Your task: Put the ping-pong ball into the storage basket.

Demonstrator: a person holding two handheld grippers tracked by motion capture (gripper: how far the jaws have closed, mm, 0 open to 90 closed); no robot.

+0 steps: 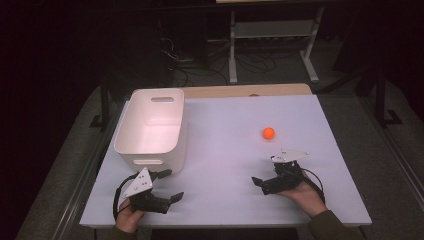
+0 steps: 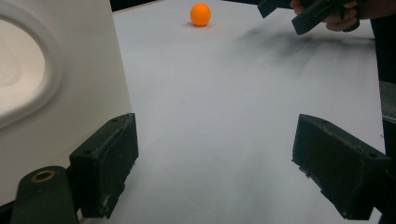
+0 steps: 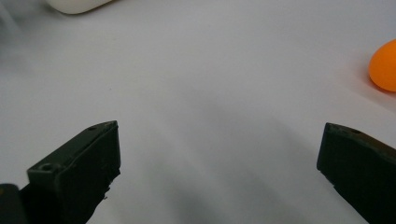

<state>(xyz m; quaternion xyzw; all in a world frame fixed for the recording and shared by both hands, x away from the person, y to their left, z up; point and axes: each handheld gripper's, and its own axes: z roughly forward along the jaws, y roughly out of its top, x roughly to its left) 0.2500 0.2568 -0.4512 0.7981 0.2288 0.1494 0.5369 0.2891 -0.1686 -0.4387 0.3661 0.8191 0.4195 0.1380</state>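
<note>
On the white table (image 1: pixel 225 165), the small orange ball (image 1: pixel 268 133) lies untouched, near the right gripper (image 1: pixel 272 172); both it and the left gripper (image 1: pixel 167 185) gape empty. The white plastic bin (image 1: pixel 152 127) holds nothing; all work remains.

Both hands hold their tools low, left gripper (image 1: pixel 167 185) and right gripper (image 1: pixel 266 172) with jaws spread wide (nothing between them).

Lab: dark room, white test table (image 1: pixel 225 200), cable tangle (image 1: pixel 200 62) under equipment bench (image 1: pixel 272 30).
</note>
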